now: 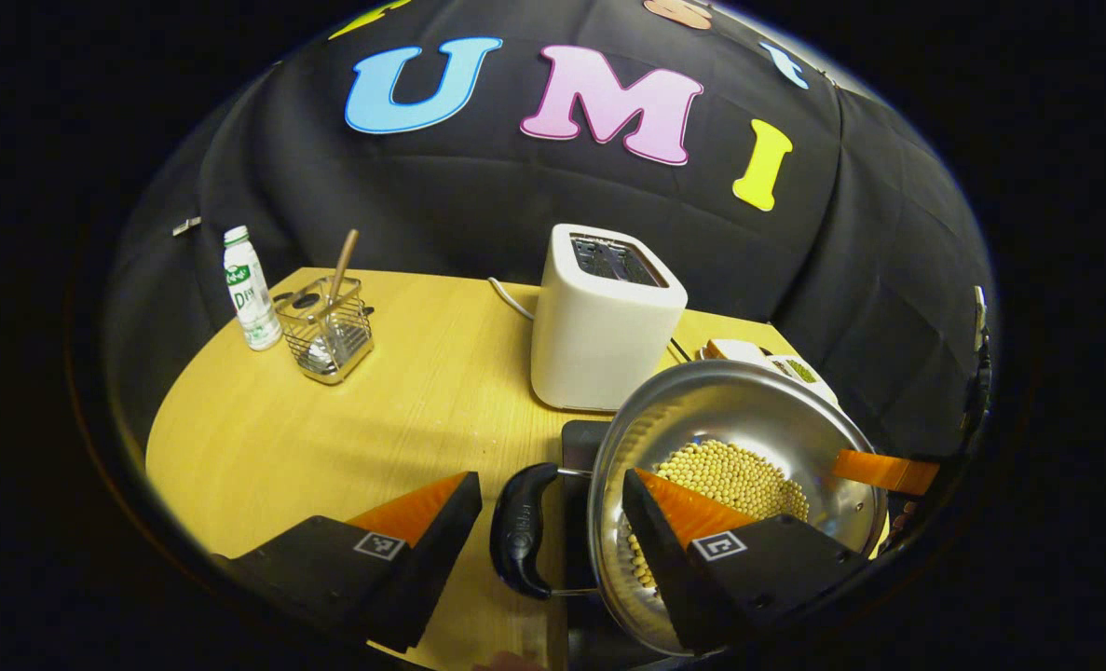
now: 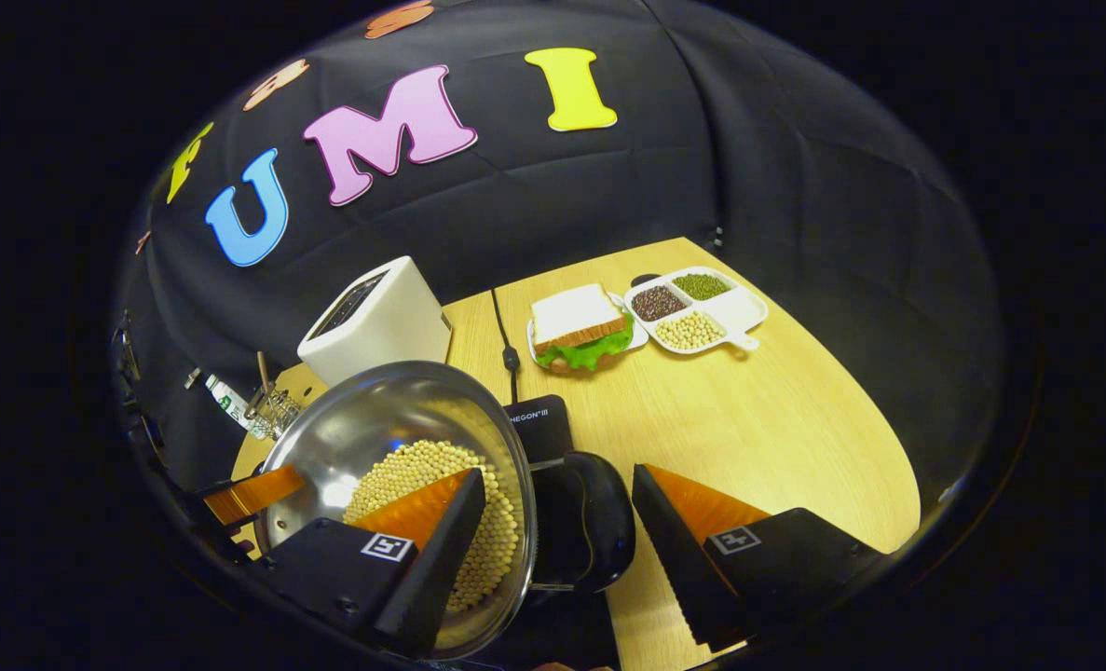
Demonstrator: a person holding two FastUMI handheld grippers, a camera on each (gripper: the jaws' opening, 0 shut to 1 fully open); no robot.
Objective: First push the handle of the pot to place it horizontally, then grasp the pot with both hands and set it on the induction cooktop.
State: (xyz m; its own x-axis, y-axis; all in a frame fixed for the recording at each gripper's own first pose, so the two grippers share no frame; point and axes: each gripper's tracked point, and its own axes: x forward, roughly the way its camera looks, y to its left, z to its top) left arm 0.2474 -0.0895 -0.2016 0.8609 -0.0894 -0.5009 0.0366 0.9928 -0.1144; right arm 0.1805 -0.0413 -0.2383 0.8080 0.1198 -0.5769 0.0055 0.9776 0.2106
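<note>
Wooden worktop [image 1: 329,438] carries the pot [image 1: 730,447], whose side handles sit between each released hand-held gripper's fingers, left [image 1: 548,531] and right [image 2: 562,531], at lower centre.

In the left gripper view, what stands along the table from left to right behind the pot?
Plastic bottle → wire utensil holder with a wooden stick standing in it → white toaster → divided dish peeking out past the pot's far rim.

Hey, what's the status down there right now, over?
Left gripper jaws open, straddling one handle. Right gripper jaws open, straddling other handle. Pot of beans above induction cooktop; resting or lifted, cannot tell. Toaster close behind.
</note>
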